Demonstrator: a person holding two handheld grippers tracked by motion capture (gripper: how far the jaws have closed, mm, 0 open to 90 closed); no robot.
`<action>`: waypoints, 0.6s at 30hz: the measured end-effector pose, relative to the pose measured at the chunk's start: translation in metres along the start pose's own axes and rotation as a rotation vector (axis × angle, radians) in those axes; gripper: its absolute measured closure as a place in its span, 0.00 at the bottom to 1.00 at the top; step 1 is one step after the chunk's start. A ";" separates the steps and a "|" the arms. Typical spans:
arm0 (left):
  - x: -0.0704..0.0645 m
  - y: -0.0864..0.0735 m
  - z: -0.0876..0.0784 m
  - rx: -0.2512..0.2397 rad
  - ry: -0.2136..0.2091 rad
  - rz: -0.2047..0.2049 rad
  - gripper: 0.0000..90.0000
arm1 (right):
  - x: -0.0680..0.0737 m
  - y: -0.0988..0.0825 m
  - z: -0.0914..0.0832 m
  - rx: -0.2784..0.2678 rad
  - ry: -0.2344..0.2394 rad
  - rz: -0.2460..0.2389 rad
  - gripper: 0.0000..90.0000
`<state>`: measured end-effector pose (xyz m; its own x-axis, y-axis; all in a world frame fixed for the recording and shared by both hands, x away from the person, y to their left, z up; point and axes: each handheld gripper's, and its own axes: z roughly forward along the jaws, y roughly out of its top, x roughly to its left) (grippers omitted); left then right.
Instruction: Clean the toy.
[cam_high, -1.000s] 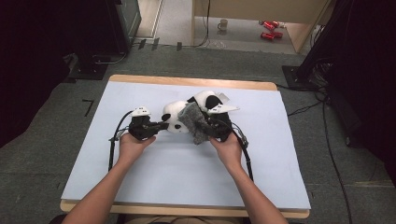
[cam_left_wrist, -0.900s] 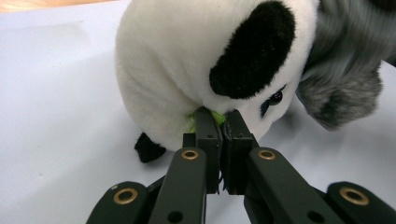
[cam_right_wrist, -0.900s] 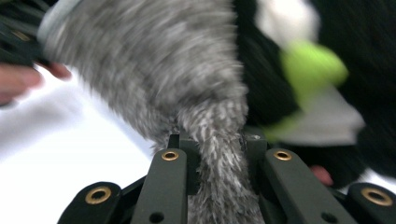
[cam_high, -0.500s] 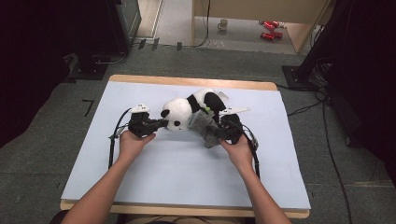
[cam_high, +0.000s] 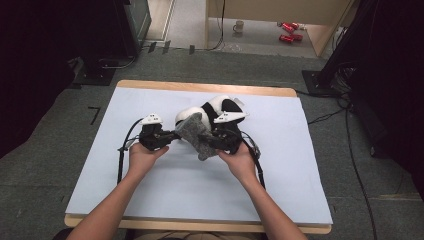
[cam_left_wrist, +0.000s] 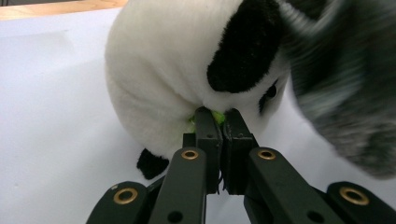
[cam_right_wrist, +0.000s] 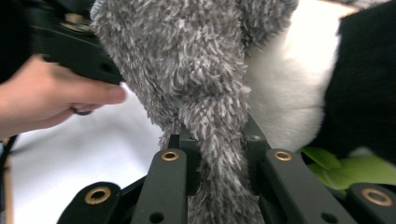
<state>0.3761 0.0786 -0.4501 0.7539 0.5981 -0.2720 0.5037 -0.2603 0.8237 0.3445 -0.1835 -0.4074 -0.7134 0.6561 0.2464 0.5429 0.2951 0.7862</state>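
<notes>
A black-and-white panda plush (cam_high: 215, 106) lies on the white table cover (cam_high: 150, 200), just beyond both grippers. My left gripper (cam_high: 174, 135) is shut on the fur under the panda's head (cam_left_wrist: 168, 70), with a bit of green (cam_left_wrist: 217, 116) pinched at its tips (cam_left_wrist: 217, 115). My right gripper (cam_high: 207, 143) is shut on a grey fuzzy cloth (cam_high: 195, 133). That cloth (cam_right_wrist: 187, 60) rises between the jaws (cam_right_wrist: 217, 135) and hangs in front of the panda's head. A green leaf piece (cam_right_wrist: 355, 170) lies below the panda's black part (cam_right_wrist: 369, 84).
Black cables (cam_high: 121, 155) trail from both grippers toward the table's front. The wooden table edge (cam_high: 200, 88) runs along the back. On the floor beyond stand a mug (cam_high: 239, 26), red cans (cam_high: 287, 31) and dark equipment (cam_high: 350, 55). White cover lies bare at the front and sides.
My right gripper has moved left with the grey cloth, which now covers the panda's head that showed half a second ago. The left gripper has stayed put.
</notes>
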 end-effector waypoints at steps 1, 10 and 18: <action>-0.002 -0.001 0.001 0.007 0.002 0.005 0.98 | -0.001 0.000 0.003 0.011 -0.008 0.008 0.85; 0.002 -0.003 0.001 0.019 0.007 0.004 0.98 | -0.034 -0.009 -0.010 0.021 -0.114 0.130 0.86; 0.005 0.000 0.000 0.016 0.012 -0.004 0.98 | -0.063 -0.014 -0.046 -0.053 -0.181 0.207 0.86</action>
<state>0.3797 0.0822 -0.4517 0.7464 0.6086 -0.2693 0.5136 -0.2694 0.8147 0.3616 -0.2611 -0.4077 -0.4961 0.8136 0.3032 0.6414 0.1080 0.7596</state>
